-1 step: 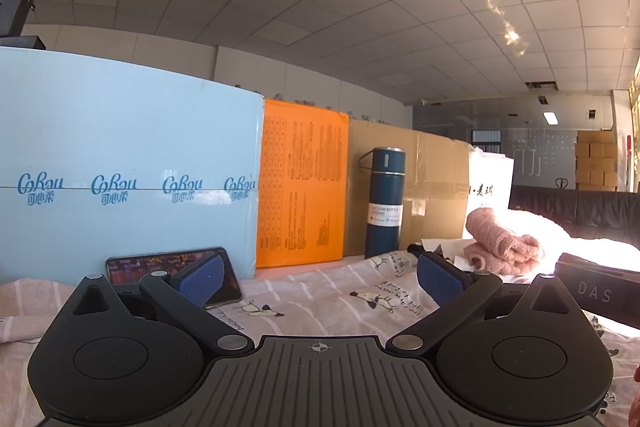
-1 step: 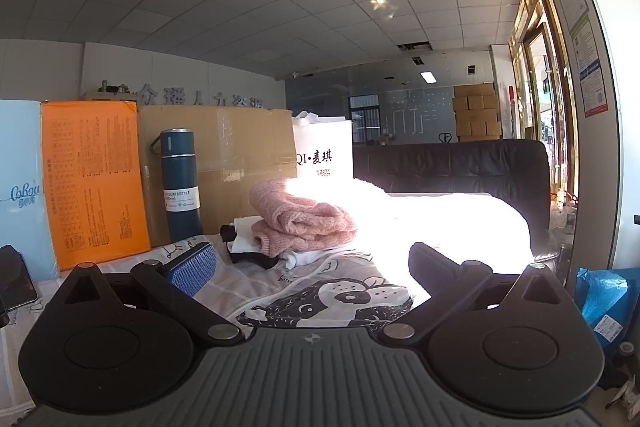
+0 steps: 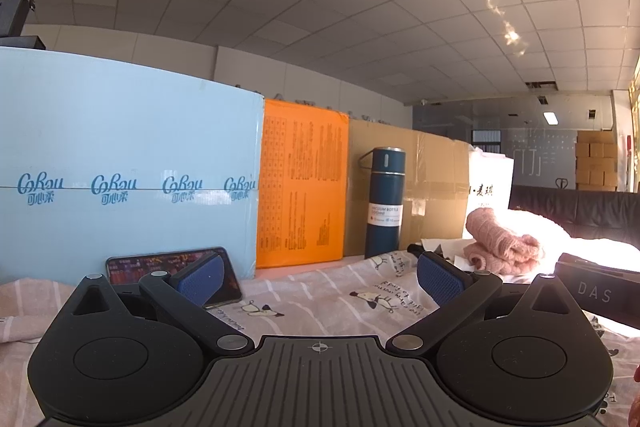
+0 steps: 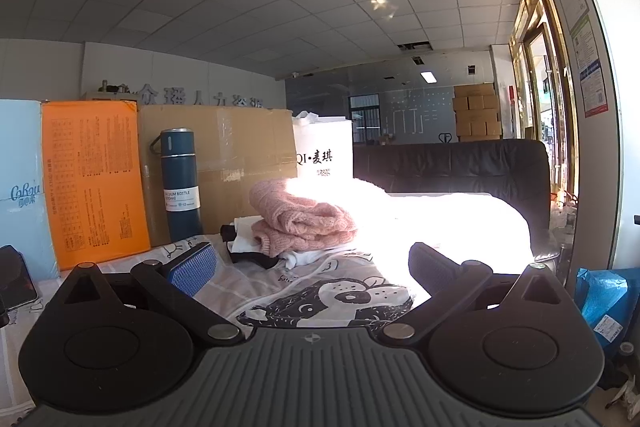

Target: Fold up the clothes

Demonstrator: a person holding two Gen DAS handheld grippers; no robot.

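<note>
Clothes, a pink knit heap, sit ahead and right of the left claw, whose jaws gape wide and empty over the printed sheet; a phone lies behind its left finger, a flask stands ahead. From the right claw, equally wide and empty-handed, the clothes lie straight ahead, flask ahead-left.
</note>
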